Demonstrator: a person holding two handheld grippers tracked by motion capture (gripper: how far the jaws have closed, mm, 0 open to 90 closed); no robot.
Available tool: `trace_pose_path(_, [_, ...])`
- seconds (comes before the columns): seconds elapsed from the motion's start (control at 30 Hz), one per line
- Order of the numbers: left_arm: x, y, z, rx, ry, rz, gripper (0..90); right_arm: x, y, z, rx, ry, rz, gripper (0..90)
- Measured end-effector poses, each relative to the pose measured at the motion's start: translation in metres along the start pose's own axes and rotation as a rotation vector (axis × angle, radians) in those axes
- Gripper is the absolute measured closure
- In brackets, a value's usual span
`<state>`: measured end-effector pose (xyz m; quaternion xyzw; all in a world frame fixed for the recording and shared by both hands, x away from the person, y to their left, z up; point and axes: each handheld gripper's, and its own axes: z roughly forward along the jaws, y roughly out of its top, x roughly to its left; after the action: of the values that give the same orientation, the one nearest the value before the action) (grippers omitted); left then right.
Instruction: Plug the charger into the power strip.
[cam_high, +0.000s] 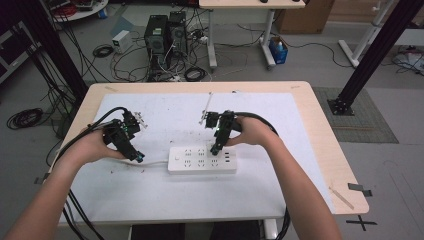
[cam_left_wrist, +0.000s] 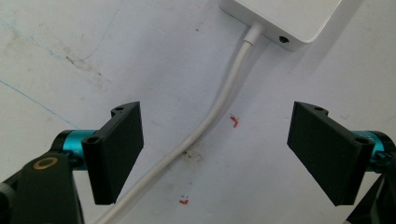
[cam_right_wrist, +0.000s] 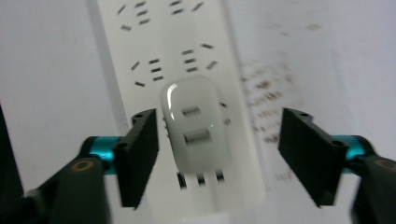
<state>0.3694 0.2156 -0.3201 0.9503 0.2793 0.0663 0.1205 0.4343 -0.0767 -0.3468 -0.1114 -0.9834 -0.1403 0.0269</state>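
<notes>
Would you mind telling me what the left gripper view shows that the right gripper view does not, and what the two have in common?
Left gripper view alone: the white cable running between the open jaws to the corner of the power strip, plus small red marks on the sheet.

Right gripper view alone: a white USB charger sitting on the strip's socket face, between open jaws, and the rows of socket slots.

Shared: the same white power strip, the white table covering, and a pair of black jaws standing apart with nothing gripped.

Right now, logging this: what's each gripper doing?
Left gripper: open, astride the cable, holding nothing.
Right gripper: open, astride the charger.
</notes>
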Motion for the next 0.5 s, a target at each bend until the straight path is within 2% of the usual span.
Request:
trace_pose_path(0.03, [0.003, 0.002, -0.002, -0.008, 0.008, -0.003, 18.5, -0.004, -0.011, -0.022, -0.055, -0.038, 0.107, 24.7])
trace_pose_path(0.07, [0.004, 0.003, -0.004, -0.016, 0.014, -0.009, 18.5, -0.006, -0.018, -0.032, -0.079, -0.064, 0.157, 24.2])
trace_pose_path(0.1, [0.004, 0.003, -0.004, -0.016, 0.014, -0.009, 18.5, -0.006, -0.018, -0.032, -0.079, -0.064, 0.157, 24.2])
trace_pose_path(0.13, [0.006, 0.005, -0.005, -0.019, 0.021, -0.009, 18.5, -0.007, -0.027, -0.043, -0.095, -0.087, 0.227, 22.4])
trace_pose_path(0.17, [0.006, 0.005, -0.005, -0.019, 0.021, -0.009, 18.5, -0.007, -0.027, -0.043, -0.095, -0.087, 0.227, 22.4])
trace_pose_path(0.2, [0.011, 0.007, -0.007, -0.034, 0.013, -0.035, 18.5, -0.009, -0.052, -0.065, -0.095, -0.183, 0.413, 22.4])
trace_pose_path(0.23, [0.013, 0.007, -0.006, -0.036, 0.016, -0.050, 18.5, -0.009, -0.061, -0.072, -0.087, -0.239, 0.484, 22.4])
trace_pose_path(0.27, [0.015, 0.007, -0.006, -0.038, 0.016, -0.058, 18.5, -0.009, -0.070, -0.078, -0.088, -0.273, 0.556, 22.4])
trace_pose_path(0.3, [0.018, 0.008, -0.005, -0.044, 0.013, -0.075, 18.5, -0.009, -0.080, -0.083, -0.103, -0.293, 0.608, 22.4])
trace_pose_path(0.33, [0.021, 0.008, -0.005, -0.038, 0.014, -0.078, 18.5, -0.010, -0.090, -0.087, -0.119, -0.308, 0.647, 22.4])
trace_pose_path(0.37, [0.021, 0.008, -0.005, -0.038, 0.014, -0.078, 18.5, -0.010, -0.090, -0.087, -0.119, -0.308, 0.647, 22.4])
trace_pose_path(0.4, [0.025, 0.009, -0.004, -0.042, 0.020, -0.101, 18.5, -0.011, -0.107, -0.094, -0.123, -0.319, 0.715, 22.4])
trace_pose_path(0.5, [0.030, 0.011, -0.005, -0.056, 0.026, -0.132, 18.5, -0.012, -0.122, -0.096, -0.106, -0.324, 0.748, 22.3])
